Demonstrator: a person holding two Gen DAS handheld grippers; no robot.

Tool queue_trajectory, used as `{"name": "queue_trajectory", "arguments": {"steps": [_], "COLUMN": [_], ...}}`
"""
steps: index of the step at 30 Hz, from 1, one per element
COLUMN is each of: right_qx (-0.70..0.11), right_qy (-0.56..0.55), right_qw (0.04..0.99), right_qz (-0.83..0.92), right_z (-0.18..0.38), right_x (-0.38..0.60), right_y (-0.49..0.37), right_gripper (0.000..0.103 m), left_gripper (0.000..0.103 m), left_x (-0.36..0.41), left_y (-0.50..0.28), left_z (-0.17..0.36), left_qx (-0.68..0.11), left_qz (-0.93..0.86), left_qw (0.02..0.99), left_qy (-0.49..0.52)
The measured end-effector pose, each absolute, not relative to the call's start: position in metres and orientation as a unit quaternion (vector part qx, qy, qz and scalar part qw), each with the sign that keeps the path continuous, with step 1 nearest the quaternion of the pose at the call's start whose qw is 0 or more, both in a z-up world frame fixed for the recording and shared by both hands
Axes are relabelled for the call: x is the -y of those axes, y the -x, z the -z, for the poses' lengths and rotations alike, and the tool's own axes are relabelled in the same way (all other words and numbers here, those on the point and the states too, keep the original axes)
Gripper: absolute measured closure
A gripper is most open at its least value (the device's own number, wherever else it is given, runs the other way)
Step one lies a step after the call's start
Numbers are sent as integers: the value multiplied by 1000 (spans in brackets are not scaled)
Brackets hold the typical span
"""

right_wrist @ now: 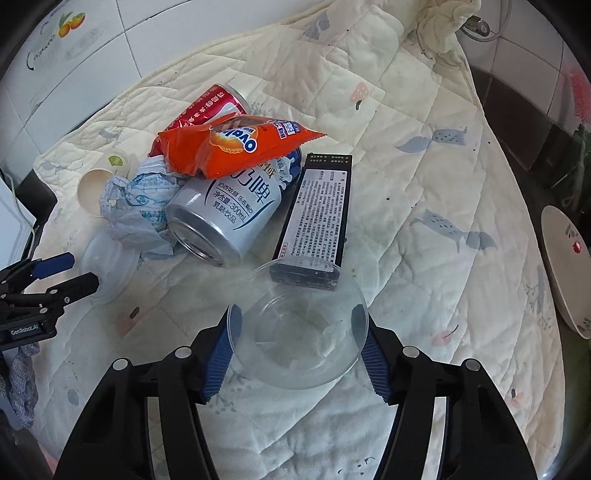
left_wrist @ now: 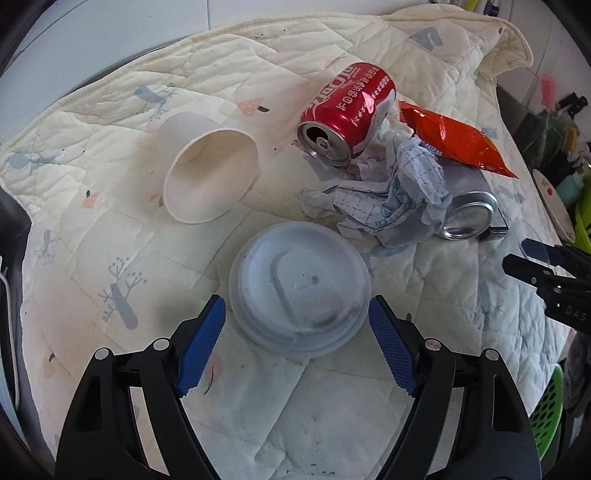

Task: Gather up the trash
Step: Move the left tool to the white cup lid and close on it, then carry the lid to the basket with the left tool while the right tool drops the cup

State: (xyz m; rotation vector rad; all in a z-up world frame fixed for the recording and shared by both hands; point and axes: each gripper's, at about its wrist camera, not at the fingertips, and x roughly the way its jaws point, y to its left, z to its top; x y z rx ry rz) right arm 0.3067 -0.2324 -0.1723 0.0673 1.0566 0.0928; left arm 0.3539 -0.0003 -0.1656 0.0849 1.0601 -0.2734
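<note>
Trash lies on a quilted cloth (left_wrist: 332, 406). My left gripper (left_wrist: 297, 328) is open, its blue pads either side of a translucent plastic lid (left_wrist: 299, 286). Beyond lie a white paper cup (left_wrist: 207, 170) on its side, a red can (left_wrist: 347, 110), crumpled paper (left_wrist: 399, 192), an orange snack bag (left_wrist: 454, 140) and a silver can (left_wrist: 469, 214). My right gripper (right_wrist: 297, 354) is open around a clear plastic cup (right_wrist: 299, 328). The right wrist view shows the orange bag (right_wrist: 229, 144), silver can (right_wrist: 232, 206), red can (right_wrist: 210, 107), crumpled paper (right_wrist: 144, 199) and a black box (right_wrist: 317, 218).
A white plate (right_wrist: 565, 266) stands at the right edge. A green basket (left_wrist: 550, 410) sits below the cloth at right. Tiled wall (right_wrist: 147, 33) runs behind. The left gripper (right_wrist: 62, 277) shows at the left of the right wrist view, the right gripper (left_wrist: 535, 262) at the right of the left one.
</note>
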Motion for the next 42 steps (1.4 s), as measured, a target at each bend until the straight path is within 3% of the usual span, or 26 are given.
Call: {"name": "queue_trajectory", "arguments": {"steps": [9, 20, 42], "right_qx": [-494, -479, -473], "right_qy": [-33, -32, -43], "right_qw": [867, 875, 877], "right_qz": [-50, -59, -70], "right_z": [161, 143, 129], "right_x": [231, 230, 259], "right_y": [-292, -256, -94], "right_gripper": [43, 43, 43], "left_gripper": [21, 26, 26], "left_x": [7, 14, 31], "left_y": [-367, -358, -206], "left_z": [177, 173, 105], "left_qx": [-504, -482, -425], "left_qz": [141, 143, 198], "left_qw": [851, 862, 882], "left_qy": [-45, -65, -50]}}
